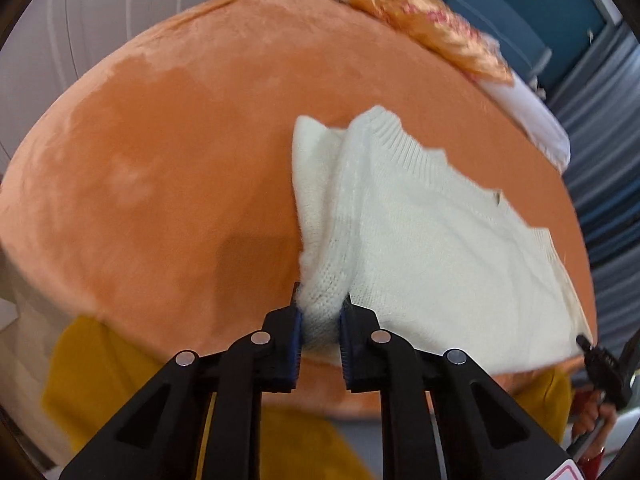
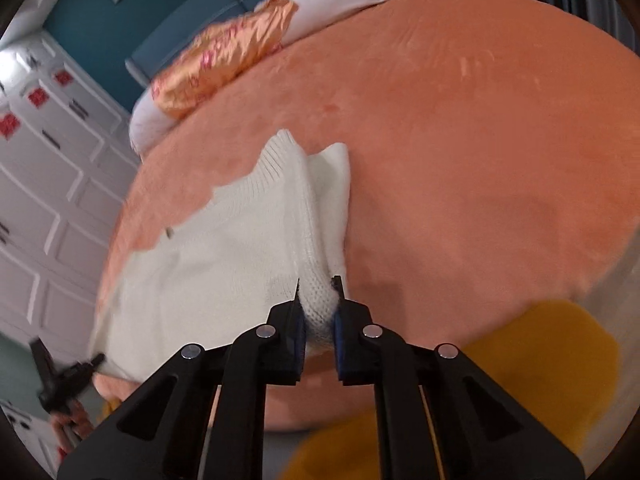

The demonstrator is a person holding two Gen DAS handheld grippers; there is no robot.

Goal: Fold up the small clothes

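A white knitted sweater (image 1: 420, 216) lies spread on an orange plush bedcover (image 1: 160, 152). My left gripper (image 1: 322, 300) is shut on a bunched edge of the sweater near the bed's front edge, with one sleeve folded in beside it. In the right wrist view the same sweater (image 2: 224, 248) stretches off to the left, and my right gripper (image 2: 318, 290) is shut on its opposite near corner. Each gripper shows small at the other view's edge: the right gripper (image 1: 600, 360) and the left gripper (image 2: 72, 372), both at the sweater's near hem.
Orange patterned and white pillows (image 1: 436, 28) lie at the head of the bed before a teal headboard (image 2: 188, 32). White panelled cupboards (image 2: 48, 184) stand beside the bed. A yellow rug (image 2: 540, 360) lies on the floor below the bed's front edge.
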